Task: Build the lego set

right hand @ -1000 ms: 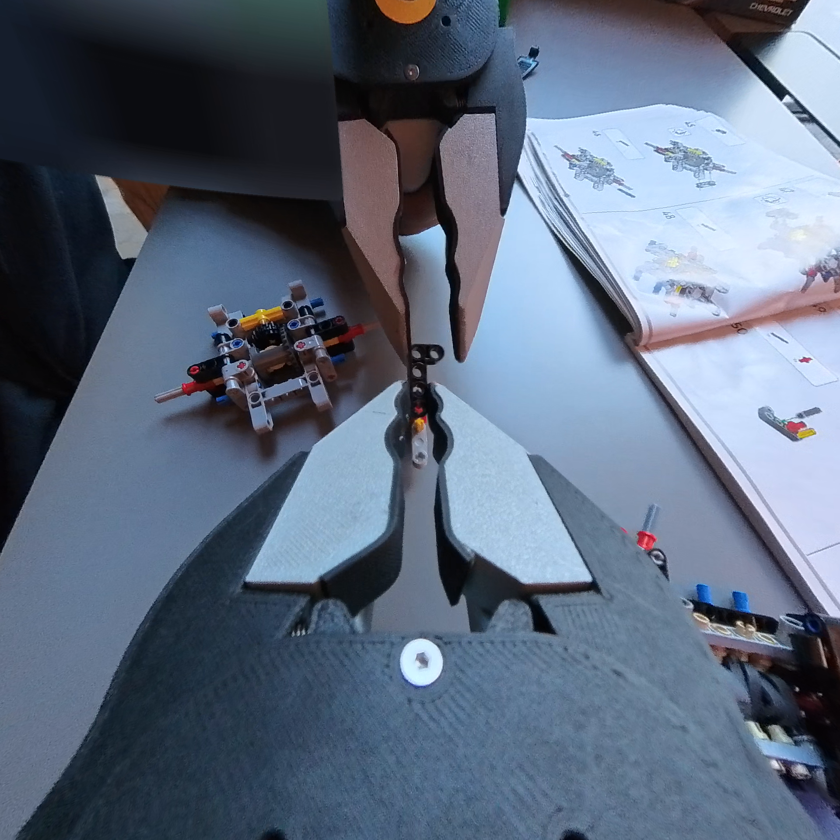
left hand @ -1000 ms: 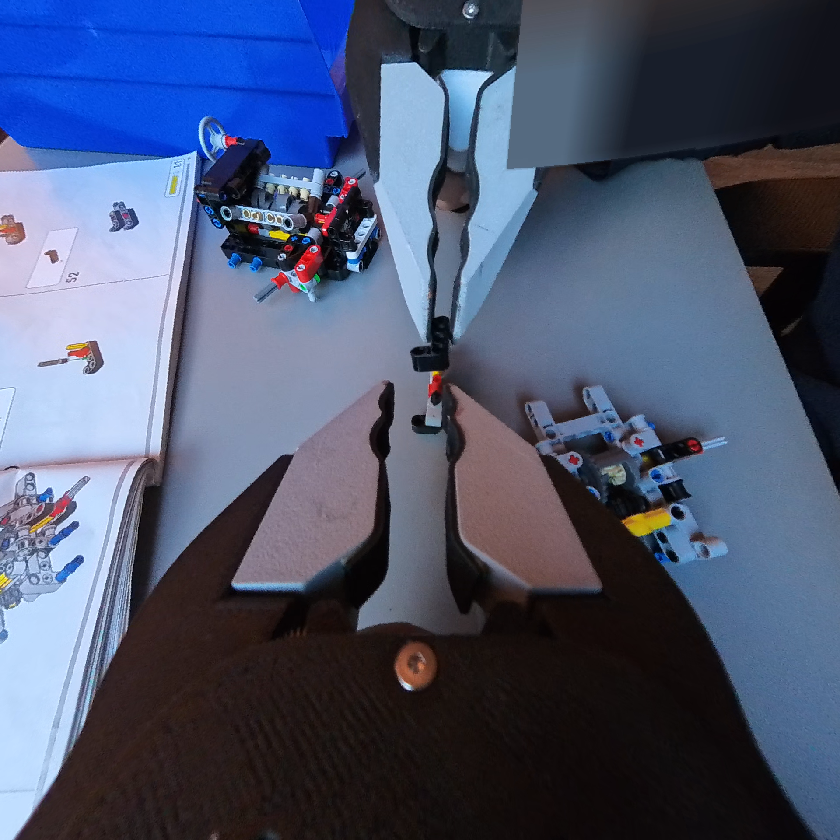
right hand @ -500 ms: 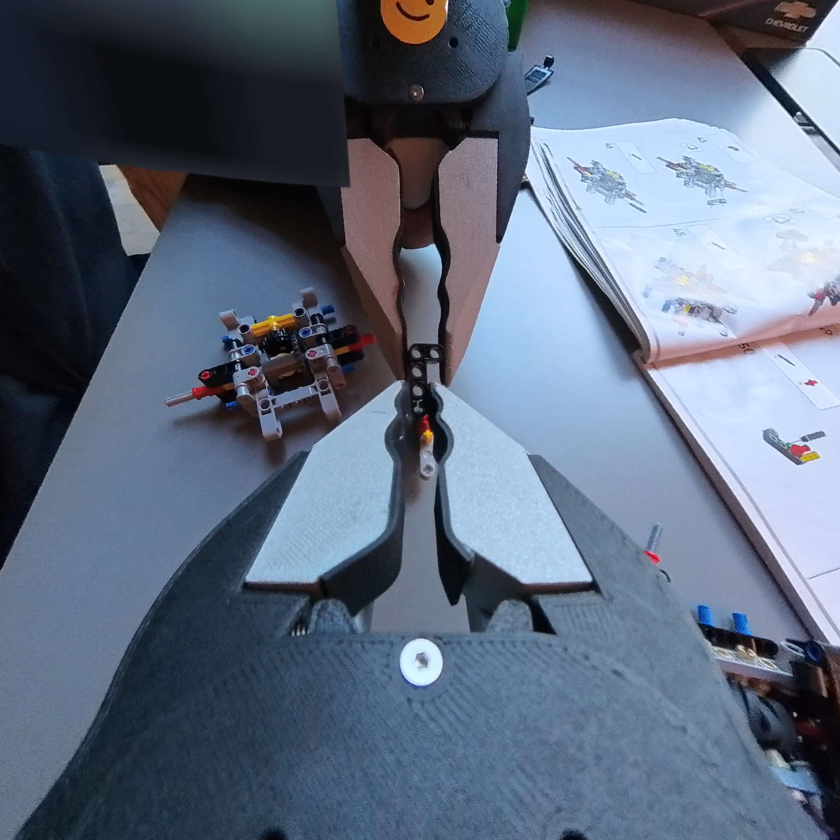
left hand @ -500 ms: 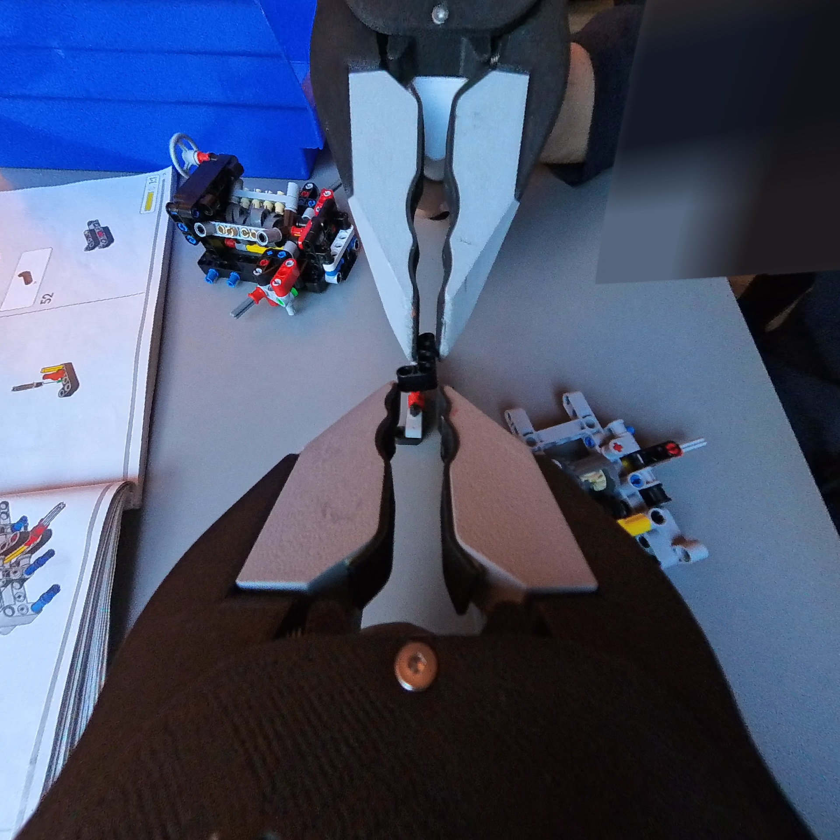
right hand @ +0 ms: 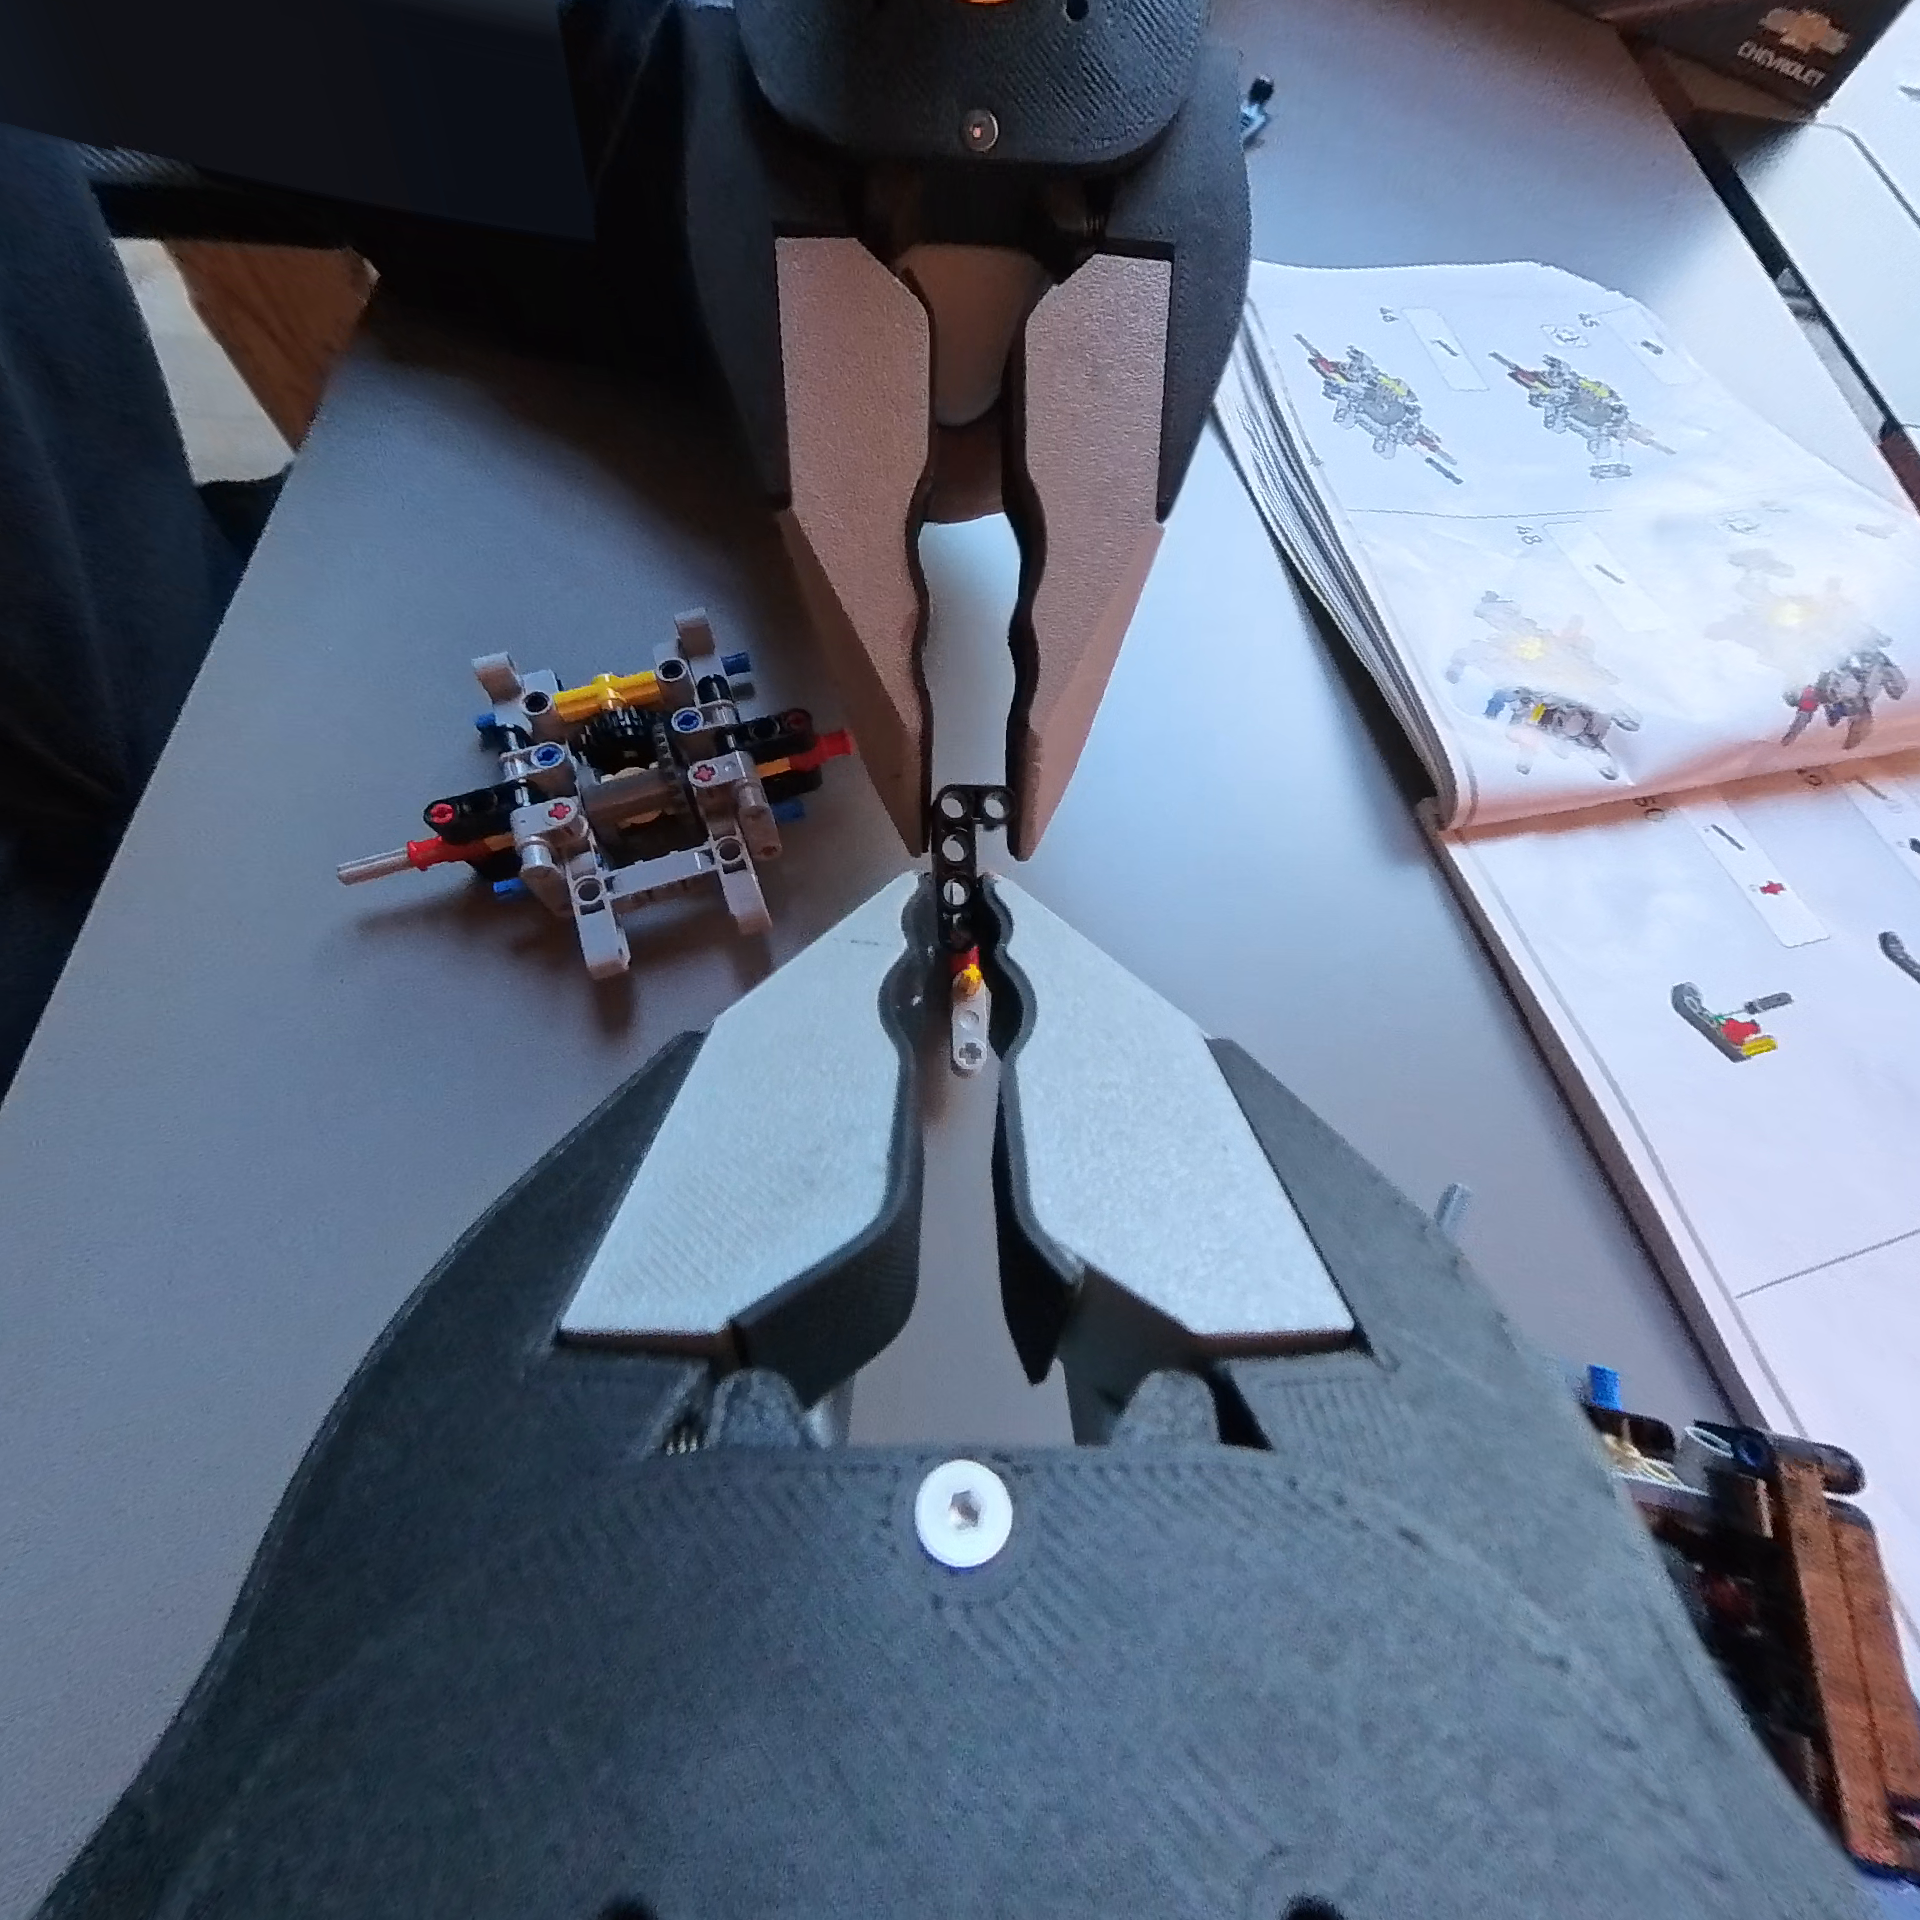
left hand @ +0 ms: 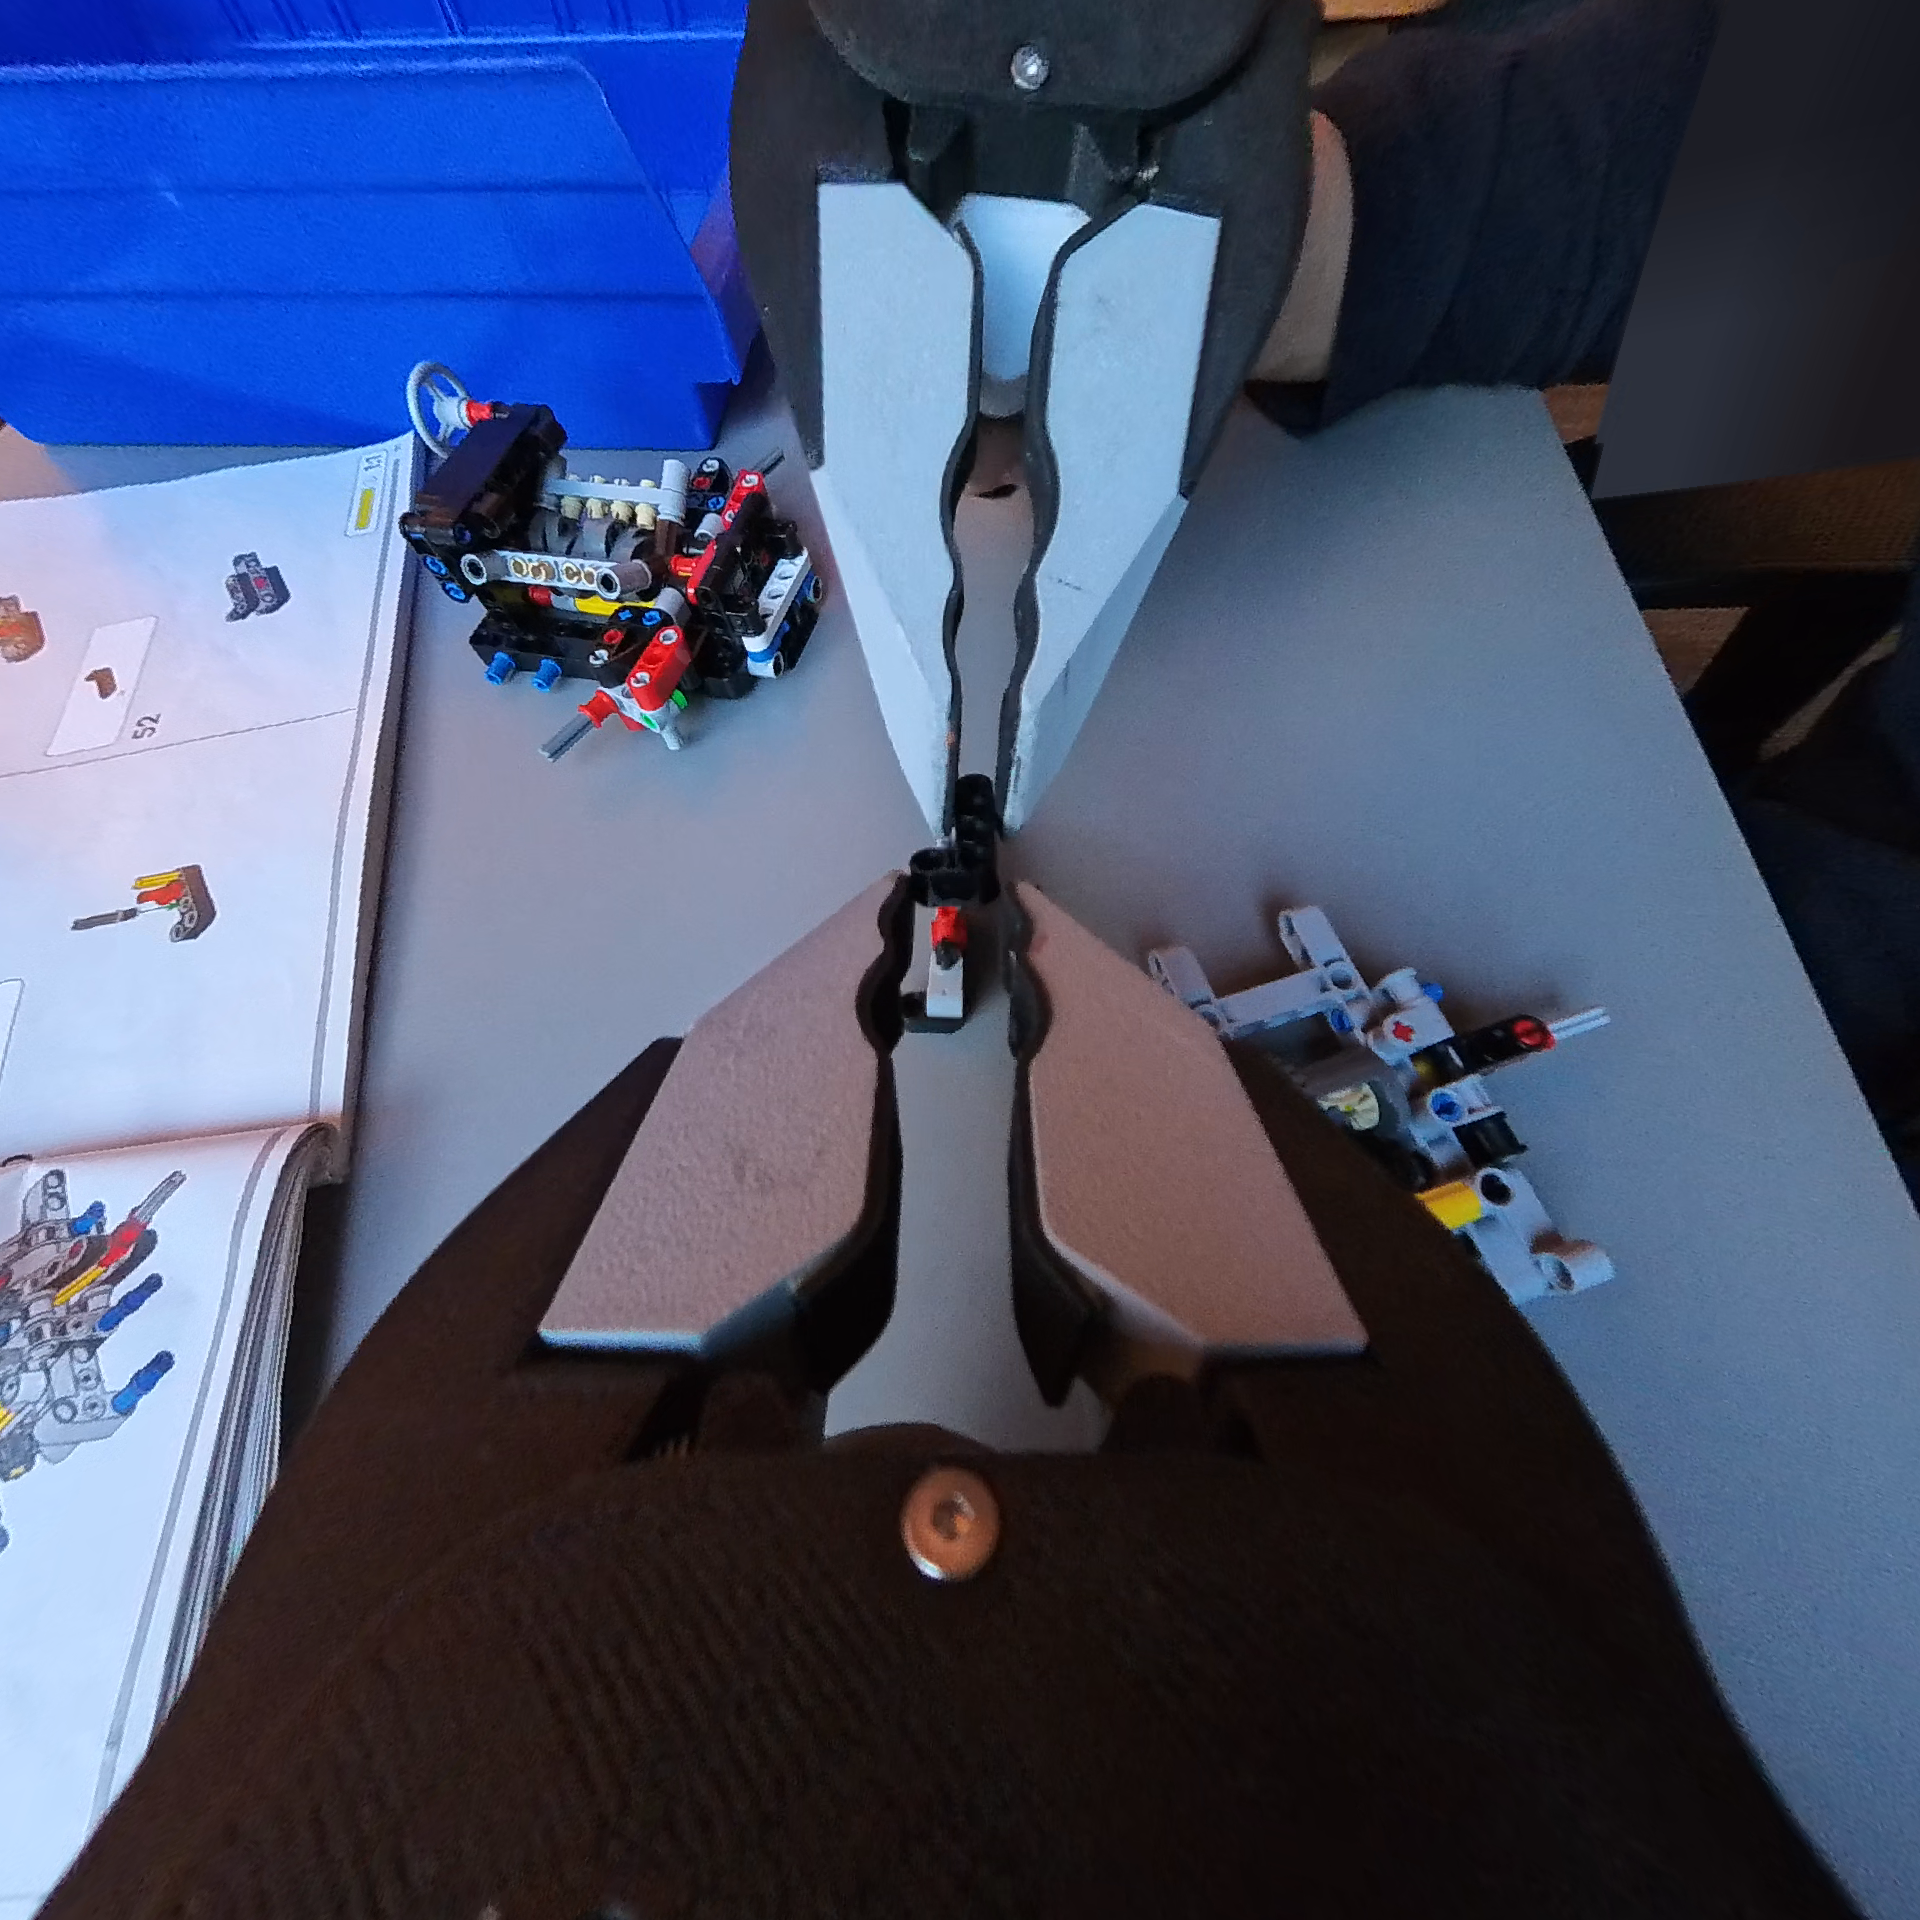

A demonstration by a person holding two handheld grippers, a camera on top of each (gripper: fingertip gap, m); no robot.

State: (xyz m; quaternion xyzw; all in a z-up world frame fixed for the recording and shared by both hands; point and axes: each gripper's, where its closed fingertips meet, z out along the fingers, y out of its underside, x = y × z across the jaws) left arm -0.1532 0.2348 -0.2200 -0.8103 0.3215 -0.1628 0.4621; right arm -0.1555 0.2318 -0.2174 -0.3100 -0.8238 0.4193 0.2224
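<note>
Black L-shaped beam (right hand: 957, 868) with a red pin and small grey piece sits mid-frame, pinched by the right gripper (right hand: 956, 914). Left gripper (left hand: 951, 935) closes on the same assembly from the opposite end. Grey model (right hand: 623, 800) lies left on the worktop (right hand: 312, 1039), booklet (right hand: 1610, 623) right.

LEFT GRIPPER: own grey fingers (left hand: 951, 935) closed around a small black L-shaped plastic beam with red pin and white piece (left hand: 943, 940)
RIGHT GRIPPER: opposite (left hand: 975, 805) — tips pinch the beam's far end
TABLE: grey (left hand: 1351, 727)
NEARBY: black-and-red brick assembly (left hand: 613, 582); grey brick frame (left hand: 1423, 1101); open instruction booklet (left hand: 177, 831); blue plastic bin (left hand: 343, 229)
</note>
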